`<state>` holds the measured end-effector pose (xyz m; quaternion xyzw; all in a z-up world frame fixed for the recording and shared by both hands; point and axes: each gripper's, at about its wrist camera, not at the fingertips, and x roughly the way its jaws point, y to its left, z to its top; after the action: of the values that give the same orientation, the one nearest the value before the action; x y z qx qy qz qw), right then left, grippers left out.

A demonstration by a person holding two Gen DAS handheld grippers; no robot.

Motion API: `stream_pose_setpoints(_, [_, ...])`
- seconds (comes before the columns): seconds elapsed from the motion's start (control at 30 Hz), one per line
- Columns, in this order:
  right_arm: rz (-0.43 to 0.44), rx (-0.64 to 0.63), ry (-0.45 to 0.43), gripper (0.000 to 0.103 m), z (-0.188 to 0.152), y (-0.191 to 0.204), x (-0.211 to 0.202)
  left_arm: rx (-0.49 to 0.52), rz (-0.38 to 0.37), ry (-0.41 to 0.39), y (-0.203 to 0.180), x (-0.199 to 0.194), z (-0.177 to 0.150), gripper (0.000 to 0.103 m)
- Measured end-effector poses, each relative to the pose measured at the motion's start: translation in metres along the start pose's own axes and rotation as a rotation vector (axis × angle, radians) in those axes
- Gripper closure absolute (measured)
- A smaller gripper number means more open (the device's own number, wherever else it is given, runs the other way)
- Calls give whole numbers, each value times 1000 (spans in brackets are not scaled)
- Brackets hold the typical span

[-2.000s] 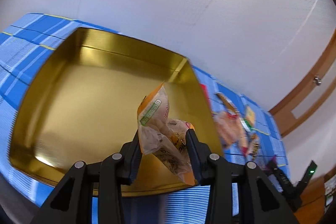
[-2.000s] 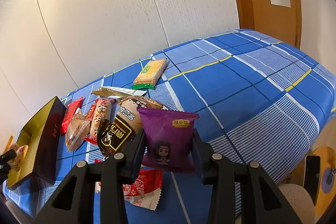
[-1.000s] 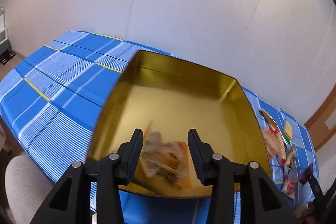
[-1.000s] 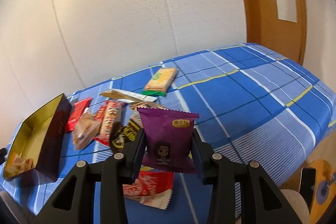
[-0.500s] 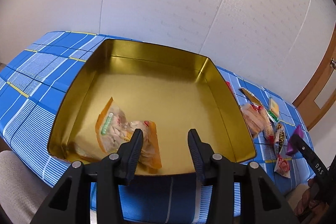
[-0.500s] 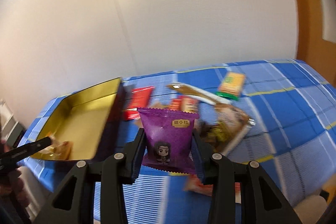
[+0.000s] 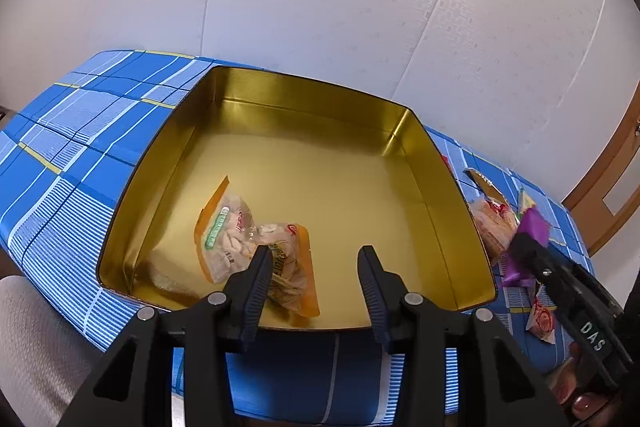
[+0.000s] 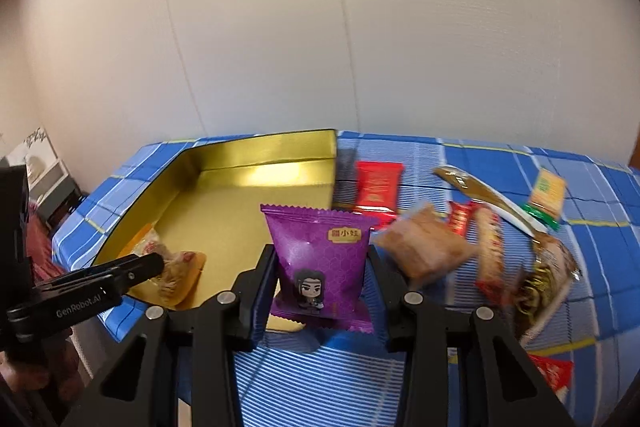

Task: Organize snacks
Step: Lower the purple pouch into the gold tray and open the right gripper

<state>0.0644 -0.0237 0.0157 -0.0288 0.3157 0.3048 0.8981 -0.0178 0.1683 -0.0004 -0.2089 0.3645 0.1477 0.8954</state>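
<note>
Purple packet (image 8: pixel 320 259): pinched between the pads of the right gripper (image 8: pixel 322 291), upright, printed face toward the camera, above the blue checked cloth (image 8: pixel 500 163) just in front of the tin's near corner.
Right gripper: closed on the packet from both sides; the left wrist view shows it (image 7: pixel 532 247) just outside the tin's right wall, purple wrapper sticking out past its tip.
Left gripper (image 7: pixel 316 285): jaws spread with nothing between them, hovering over the near edge of the tin; its left finger overlaps the packed snack in view, and contact cannot be told.
Gold tin (image 7: pixel 404 131): open, shallow, on the cloth; it holds one clear-and-orange biscuit packet (image 7: pixel 248 239) lying flat near the front-left corner.
Loose snacks (image 8: pixel 424 251): beyond and right of the tin a red packet (image 8: pixel 378 187), a tan-filled clear one, red sticks, a gold strip and a green-and-yellow cracker pack (image 8: pixel 548 191) lie scattered on the cloth.
Progress: early, by my reading; one item is packed, a second is on its way, most are left.
</note>
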Motion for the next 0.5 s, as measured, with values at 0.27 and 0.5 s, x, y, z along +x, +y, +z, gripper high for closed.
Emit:
stream_pose_setpoints(0.27, [9,-48,42,60,2,14,28,-30,12,-14,5,-2,1,58])
stream_pose_setpoints(0.5, [-5,-77,62,60,-3,19,39,-37,15,-19,5,-3,0,58])
